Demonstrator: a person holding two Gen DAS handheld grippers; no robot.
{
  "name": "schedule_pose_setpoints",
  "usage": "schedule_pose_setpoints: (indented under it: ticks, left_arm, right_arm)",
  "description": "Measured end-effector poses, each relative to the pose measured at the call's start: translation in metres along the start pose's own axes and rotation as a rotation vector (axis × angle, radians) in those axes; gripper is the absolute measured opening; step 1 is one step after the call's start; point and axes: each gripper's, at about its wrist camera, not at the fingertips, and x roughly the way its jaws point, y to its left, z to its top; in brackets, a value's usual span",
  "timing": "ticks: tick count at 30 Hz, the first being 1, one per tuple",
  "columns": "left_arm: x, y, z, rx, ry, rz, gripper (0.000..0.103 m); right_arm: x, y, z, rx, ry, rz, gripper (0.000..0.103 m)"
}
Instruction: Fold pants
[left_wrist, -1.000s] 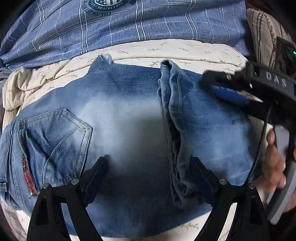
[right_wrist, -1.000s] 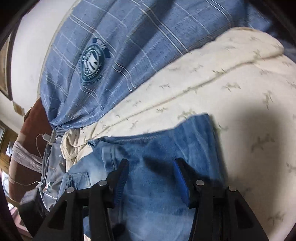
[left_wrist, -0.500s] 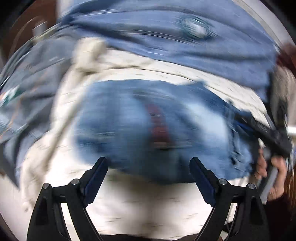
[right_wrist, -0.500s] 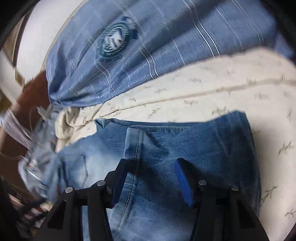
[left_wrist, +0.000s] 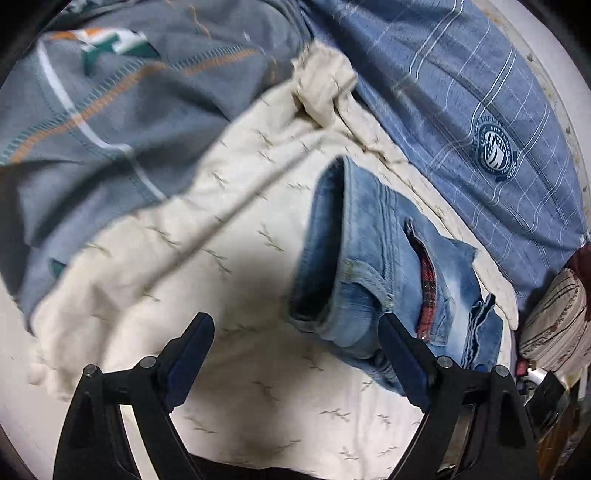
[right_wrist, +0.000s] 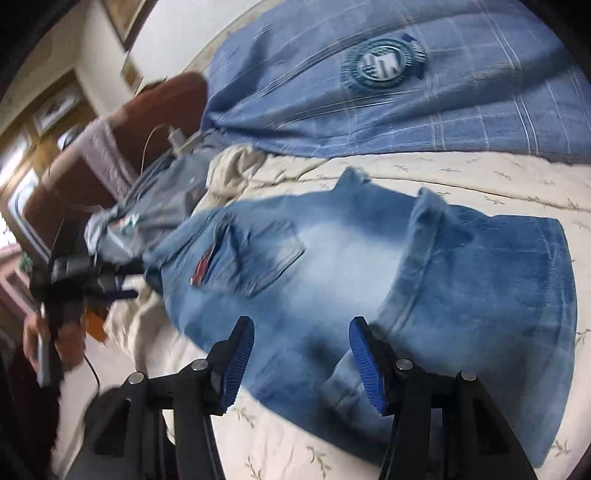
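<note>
Your left tool (left_wrist: 295, 354) gapes wide, empty; folded jeans (left_wrist: 373, 273) lie beside its right finger. Right tool (right_wrist: 301, 360), half-open, hovers over them, gripping nothing.

Faded blue denim pants (right_wrist: 369, 266), folded into a broad flat bundle on the cream sheet of the bed (right_wrist: 480, 173). Washed pale through the middle, darker toward the edges. Back pocket (right_wrist: 255, 254) facing up, a strip of red plaid lining showing beside it. One layer doubled over the other, its seamed edge (right_wrist: 417, 251) running across the bundle.
</note>
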Motion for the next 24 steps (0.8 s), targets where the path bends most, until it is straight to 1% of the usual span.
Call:
schedule_pose_setpoints:
  ticks: [3, 5, 6, 8, 9, 11, 12, 13, 15, 16, 18, 21, 23, 24]
  left_arm:
    - [0.011, -0.014, 0.003, 0.023, 0.005, -0.011, 0.091]
    - [0.017, -0.021, 0.005, 0.04, 0.004, -0.035, 0.092]
    - [0.024, -0.025, 0.006, 0.05, 0.02, -0.045, 0.095]
    - [0.042, -0.027, 0.008, 0.056, 0.088, -0.029, 0.094]
    - [0.05, -0.028, 0.008, 0.056, 0.106, -0.025, 0.094]
    - [0.059, -0.028, 0.008, 0.06, 0.094, -0.046, 0.094]
    - [0.061, -0.028, 0.009, 0.061, 0.075, -0.043, 0.093]
    - [0.061, -0.029, 0.009, 0.063, 0.064, -0.043, 0.087]
    - [0.06, -0.031, 0.011, 0.078, 0.044, -0.06, 0.062]
    - [0.059, -0.031, 0.012, 0.081, 0.044, -0.072, 0.058]
    - [0.057, -0.034, 0.014, 0.099, 0.036, -0.096, 0.042]
    - [0.047, -0.049, 0.01, 0.158, -0.017, -0.066, 0.034]
    - [0.04, -0.061, 0.008, 0.196, -0.058, -0.042, 0.032]
    - [0.034, -0.066, 0.008, 0.209, -0.078, -0.044, 0.031]
  right_arm:
    - [-0.005, -0.004, -0.003, 0.01, -0.01, -0.011, 0.057]
    - [-0.007, -0.009, -0.001, 0.035, -0.024, -0.018, 0.057]
    - [-0.01, -0.013, 0.0, 0.049, -0.032, -0.02, 0.057]
    - [-0.014, -0.018, 0.002, 0.07, -0.048, -0.029, 0.057]
    - [-0.016, -0.02, 0.002, 0.076, -0.053, -0.034, 0.057]
    - [-0.017, -0.023, 0.004, 0.082, -0.061, -0.044, 0.057]
    - [-0.018, -0.023, 0.004, 0.083, -0.063, -0.048, 0.057]
    - [-0.018, -0.023, 0.005, 0.083, -0.066, -0.056, 0.057]
    - [-0.019, -0.025, 0.006, 0.086, -0.071, -0.068, 0.057]
    - [-0.02, -0.027, 0.007, 0.093, -0.075, -0.073, 0.057]
    - [-0.021, -0.032, 0.009, 0.112, -0.088, -0.078, 0.057]
    - [-0.025, -0.043, 0.011, 0.159, -0.109, -0.092, 0.057]
    - [-0.028, -0.051, 0.012, 0.188, -0.12, -0.1, 0.057]
    - [-0.03, -0.054, 0.012, 0.199, -0.129, -0.11, 0.057]
